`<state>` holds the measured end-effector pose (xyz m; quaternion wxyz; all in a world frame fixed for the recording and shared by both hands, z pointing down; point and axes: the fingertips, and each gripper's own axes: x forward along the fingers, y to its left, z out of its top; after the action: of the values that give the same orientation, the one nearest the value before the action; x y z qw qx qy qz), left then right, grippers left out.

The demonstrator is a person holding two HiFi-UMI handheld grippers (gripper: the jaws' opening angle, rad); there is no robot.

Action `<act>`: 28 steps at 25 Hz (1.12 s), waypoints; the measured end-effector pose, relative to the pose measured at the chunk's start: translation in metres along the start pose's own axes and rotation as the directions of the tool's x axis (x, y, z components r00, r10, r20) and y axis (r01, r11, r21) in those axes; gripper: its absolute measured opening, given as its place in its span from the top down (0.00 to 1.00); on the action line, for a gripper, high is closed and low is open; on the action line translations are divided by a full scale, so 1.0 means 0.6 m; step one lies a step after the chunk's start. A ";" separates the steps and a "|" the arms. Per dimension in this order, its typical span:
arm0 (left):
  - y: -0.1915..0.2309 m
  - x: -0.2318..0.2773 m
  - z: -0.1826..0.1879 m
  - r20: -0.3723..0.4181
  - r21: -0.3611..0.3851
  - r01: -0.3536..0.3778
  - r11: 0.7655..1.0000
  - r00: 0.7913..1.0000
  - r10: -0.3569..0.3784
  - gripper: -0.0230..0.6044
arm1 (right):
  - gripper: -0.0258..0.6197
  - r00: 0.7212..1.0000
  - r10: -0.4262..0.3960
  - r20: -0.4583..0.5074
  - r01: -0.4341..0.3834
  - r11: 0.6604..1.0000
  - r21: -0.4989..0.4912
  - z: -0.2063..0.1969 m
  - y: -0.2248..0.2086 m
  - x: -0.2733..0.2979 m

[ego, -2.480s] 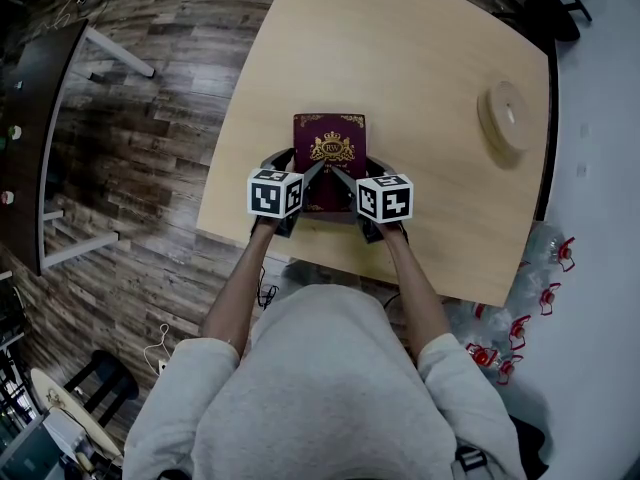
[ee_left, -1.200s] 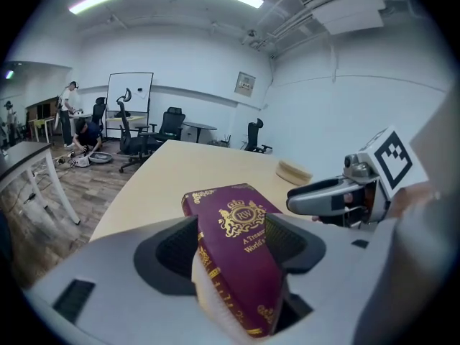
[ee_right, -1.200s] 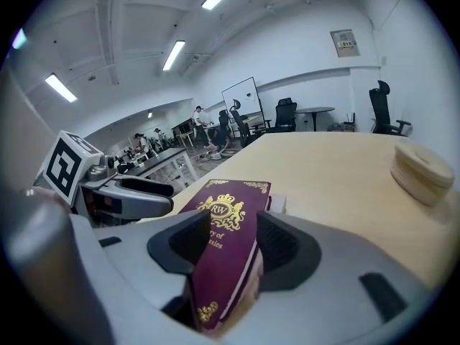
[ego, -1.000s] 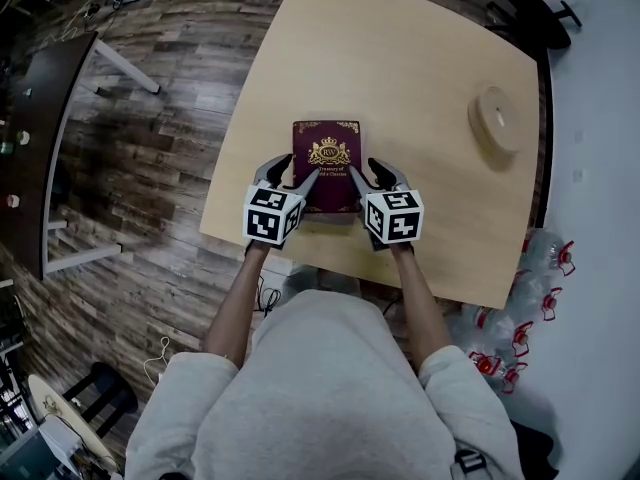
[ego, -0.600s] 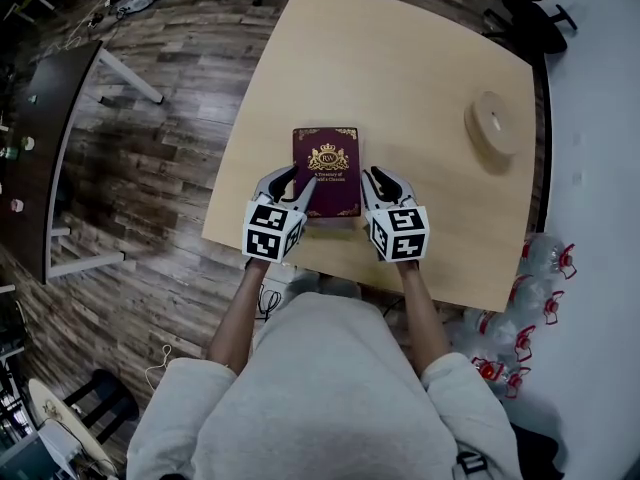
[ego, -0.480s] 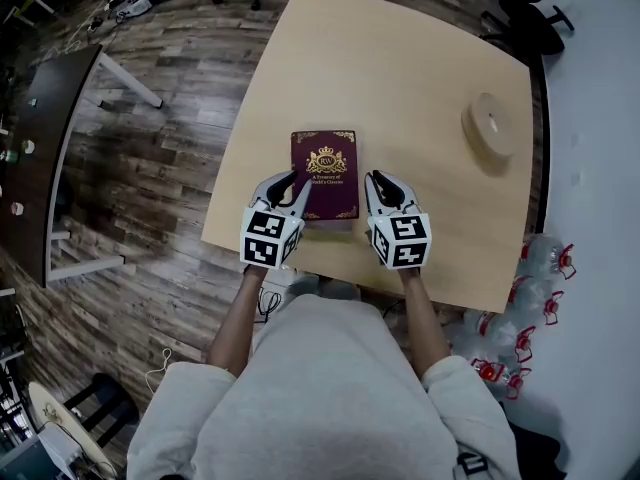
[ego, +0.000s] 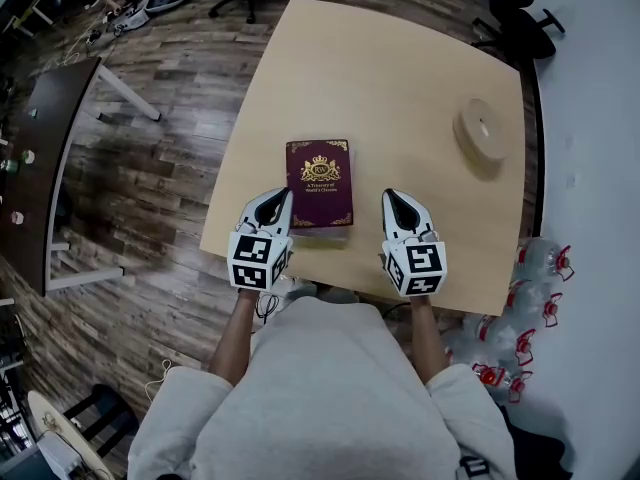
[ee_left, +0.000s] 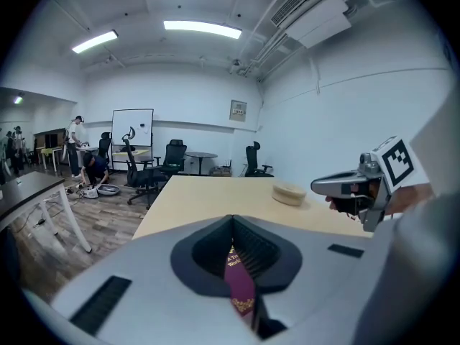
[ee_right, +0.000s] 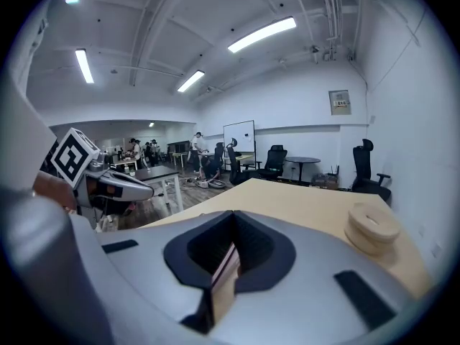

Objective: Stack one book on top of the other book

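Observation:
A maroon book with a gold crest lies on top of a second book, of which only a pale edge shows, near the table's front edge. My left gripper hangs just left of the stack. My right gripper hangs a little to its right. Both have just been closing with nothing between the jaws, and both are shut and apart from the books. In the left gripper view the maroon cover shows past the shut left gripper. In the right gripper view the stack's edge shows past the right gripper.
A round wooden disc lies at the far right of the light wooden table. A dark table stands to the left on the plank floor. Bottles with red caps lie on the floor at the right.
Both grippers have drawn back from the books' sides toward the person and spread apart. Their jaws went from open to shut. The stacked books have stayed in place.

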<state>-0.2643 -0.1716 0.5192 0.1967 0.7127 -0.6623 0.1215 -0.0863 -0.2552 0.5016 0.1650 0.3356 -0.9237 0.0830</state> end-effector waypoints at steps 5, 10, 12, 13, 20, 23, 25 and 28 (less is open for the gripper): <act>0.000 -0.010 -0.002 0.006 -0.004 -0.003 1.000 1.000 0.003 0.95 | 0.95 1.000 0.002 0.016 -0.002 1.000 0.004 -0.005 -0.005 -0.031; -0.004 -0.011 -0.004 0.005 0.001 0.003 1.000 1.000 -0.003 0.95 | 0.96 0.999 -0.014 0.032 0.015 1.000 -0.017 -0.002 -0.009 -0.046; -0.008 -0.010 -0.004 0.005 0.002 0.007 1.000 1.000 -0.007 0.95 | 0.96 0.999 -0.019 0.031 0.020 1.000 -0.023 -0.001 -0.010 -0.046; -0.010 -0.010 -0.005 0.005 0.002 0.008 1.000 1.000 -0.008 0.95 | 0.96 0.999 -0.020 0.032 0.021 0.999 -0.024 -0.001 -0.010 -0.046; -0.013 -0.010 -0.007 0.001 0.006 0.008 1.000 1.000 -0.008 0.95 | 0.96 0.999 -0.017 0.036 0.018 1.000 -0.023 -0.002 -0.007 -0.045; -0.014 -0.012 -0.006 0.002 0.008 0.007 1.000 1.000 -0.007 0.95 | 0.96 0.999 -0.017 0.038 0.018 1.000 -0.025 -0.002 -0.007 -0.046; -0.014 -0.013 -0.005 0.004 0.009 0.006 1.000 1.000 -0.006 0.95 | 0.96 0.999 -0.016 0.038 0.017 1.000 -0.026 -0.002 -0.006 -0.046; -0.014 -0.012 -0.006 0.003 0.011 0.008 1.000 1.000 -0.008 0.95 | 0.96 0.999 -0.015 0.038 0.016 1.000 -0.027 -0.002 -0.006 -0.044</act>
<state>-0.2560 -0.1633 0.5185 0.1925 0.7165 -0.6590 0.1233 -0.0646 -0.2417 0.4936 0.1529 0.3420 -0.9251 0.0628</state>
